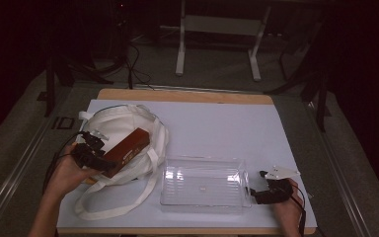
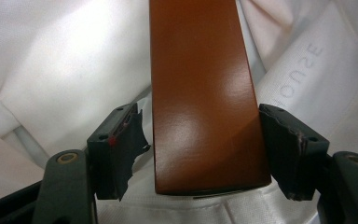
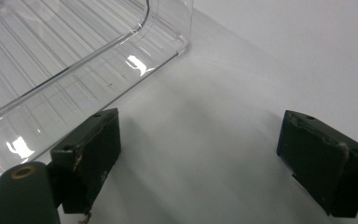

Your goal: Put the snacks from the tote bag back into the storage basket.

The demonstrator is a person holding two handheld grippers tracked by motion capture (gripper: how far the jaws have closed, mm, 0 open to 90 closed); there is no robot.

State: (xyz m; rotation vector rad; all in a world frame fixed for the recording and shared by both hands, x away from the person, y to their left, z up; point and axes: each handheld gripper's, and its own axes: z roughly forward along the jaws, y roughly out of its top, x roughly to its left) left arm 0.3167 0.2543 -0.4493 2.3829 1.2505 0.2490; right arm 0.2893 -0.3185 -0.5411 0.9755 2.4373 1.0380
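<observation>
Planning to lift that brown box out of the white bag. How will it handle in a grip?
The brown box looks rigid, with flat straight sides, so it probably won't flex. Its glossy face may be slippery. It lies on the soft white tote bag, so it might shift when nudged.

The left gripper (image 2: 200, 154) has two black fingers (image 2: 116, 149) with blocky pads wrapped in dark tape that is torn and ragged along the edges; a small red mark shows on one pad's corner. Each finger joins a rounded dark arm (image 2: 63, 186) fixed by a brass-coloured screw. The right gripper (image 3: 205, 163) has the same black fingers (image 3: 91, 154), their pad edges scuffed and fraying, with one brass screw at the arm. From above, its body (image 1: 272, 193) is black and carries a pale grey three-cornered plate (image 1: 281, 172); thin black cables trail from both grippers. The forearms are bare, without sleeves.
</observation>
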